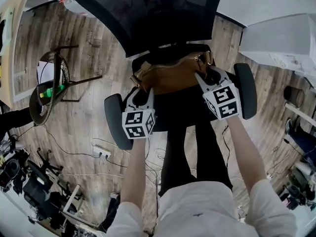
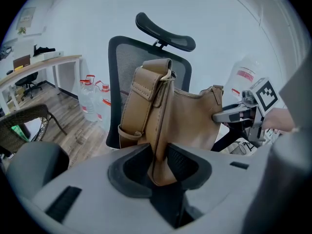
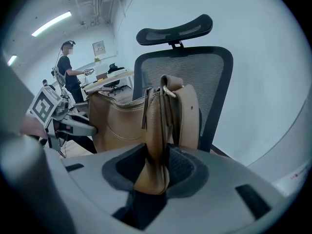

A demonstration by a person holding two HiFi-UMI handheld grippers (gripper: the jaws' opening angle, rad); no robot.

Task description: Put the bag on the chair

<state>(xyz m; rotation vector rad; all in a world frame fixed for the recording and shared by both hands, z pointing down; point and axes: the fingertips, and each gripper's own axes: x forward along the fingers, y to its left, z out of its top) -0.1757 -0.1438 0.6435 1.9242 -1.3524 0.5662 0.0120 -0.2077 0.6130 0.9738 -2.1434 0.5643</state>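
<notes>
Now, nearest the person, the left gripper [image 1: 142,94] has its jaws closed on the 9 o'clock end of the tan bag [image 1: 170,77]. The right gripper [image 1: 205,77] has its jaws closed on the 3 o'clock end, each pinching a fold of leather below the strap, so neither hand is nearer than the other. The bag's long axis therefore runs 9 to 3 o'clock across the seat [image 1: 180,105] of the chair [image 1: 148,28], with the mesh backrest [image 1: 148,4] beyond at 12 o'clock. The drop looks to be straight down, though I cannot tell whether the bottom touches the seat.
</notes>
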